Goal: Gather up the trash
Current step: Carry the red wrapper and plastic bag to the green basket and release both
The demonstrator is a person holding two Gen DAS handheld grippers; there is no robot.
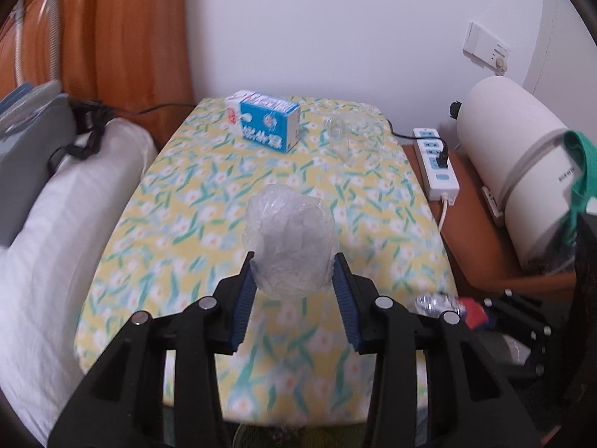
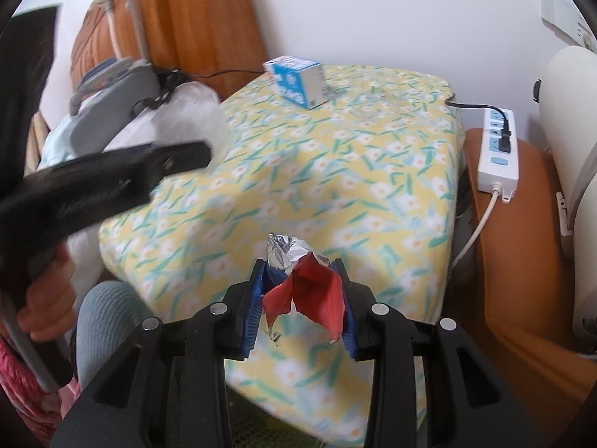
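A table under a yellow floral cloth [image 1: 209, 201] fills both my views, white wall behind, orange headboard [image 1: 123, 37] at upper left, a power strip [image 1: 434, 162] at right. My left gripper [image 1: 294, 276] clamps a crumpled ball of clear plastic [image 1: 289, 240] at centre frame, above the cloth. My right gripper [image 2: 300, 280] pinches a red-and-foil wrapper [image 2: 304, 280] at lower centre. A blue milk carton [image 1: 266, 121] stands at the far edge; something clear beside it [image 1: 350, 130] is hard to make out.
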